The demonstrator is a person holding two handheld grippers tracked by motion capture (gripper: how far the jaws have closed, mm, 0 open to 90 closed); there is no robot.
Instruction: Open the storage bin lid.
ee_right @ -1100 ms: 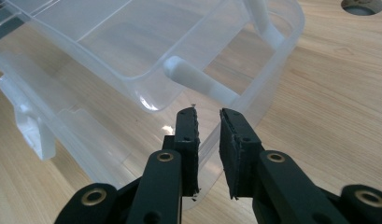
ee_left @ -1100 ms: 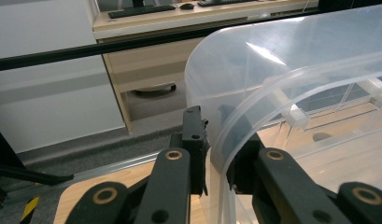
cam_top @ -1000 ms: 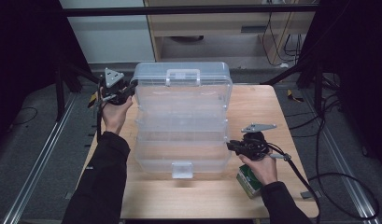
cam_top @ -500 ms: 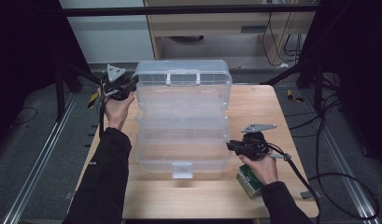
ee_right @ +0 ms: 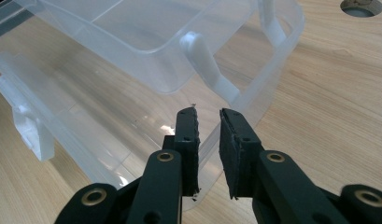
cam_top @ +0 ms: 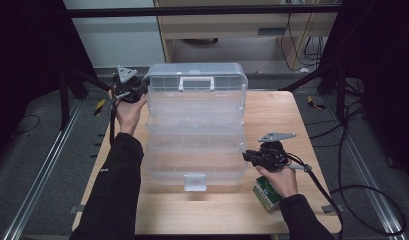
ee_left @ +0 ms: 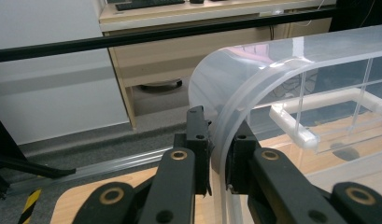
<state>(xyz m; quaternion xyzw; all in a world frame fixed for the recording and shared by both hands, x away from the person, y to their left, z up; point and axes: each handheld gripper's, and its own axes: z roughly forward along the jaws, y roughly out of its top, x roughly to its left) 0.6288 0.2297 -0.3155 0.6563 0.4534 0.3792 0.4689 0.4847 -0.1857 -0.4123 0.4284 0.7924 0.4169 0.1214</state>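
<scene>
The clear plastic box (cam_top: 194,135) lies opened out across the middle of the counter (cam_top: 272,115). At its near right corner the right hand-held gripper (ee_right: 208,116) is seen with its jaws a little apart, straddling the thin base rim (ee_right: 254,114) without a clamp. Farther off, the left hand-held gripper (ee_left: 216,140) is clenched on the curved edge of the lid (cam_top: 194,80). If the lid is swung, the unpinned base may slide or lift.
</scene>
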